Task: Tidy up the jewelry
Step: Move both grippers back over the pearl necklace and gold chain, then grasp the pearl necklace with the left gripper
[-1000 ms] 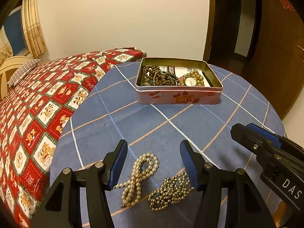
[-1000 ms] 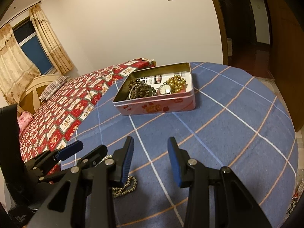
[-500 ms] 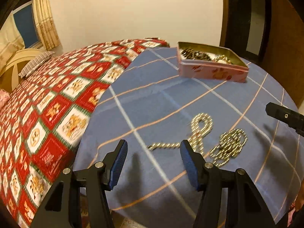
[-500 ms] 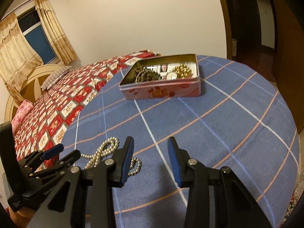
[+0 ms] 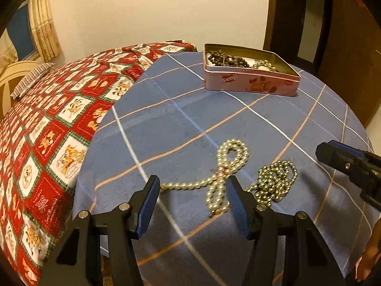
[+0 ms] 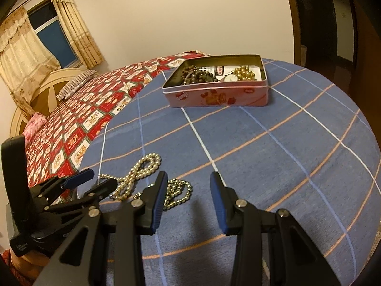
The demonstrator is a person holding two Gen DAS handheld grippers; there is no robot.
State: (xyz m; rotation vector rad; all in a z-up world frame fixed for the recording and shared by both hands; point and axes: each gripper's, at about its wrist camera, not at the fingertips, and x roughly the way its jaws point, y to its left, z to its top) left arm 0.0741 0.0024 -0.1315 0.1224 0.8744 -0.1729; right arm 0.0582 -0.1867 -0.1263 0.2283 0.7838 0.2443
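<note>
Blue plaid tablecloth (image 5: 190,119) beside a red quilt (image 5: 59,119) (bedroom, seemingly); both claws gape, empty.

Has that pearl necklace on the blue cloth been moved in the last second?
Yes. One end of the pearl necklace now trails out to the left, away from the darker bead pile; earlier it lay bunched beside it.
</note>
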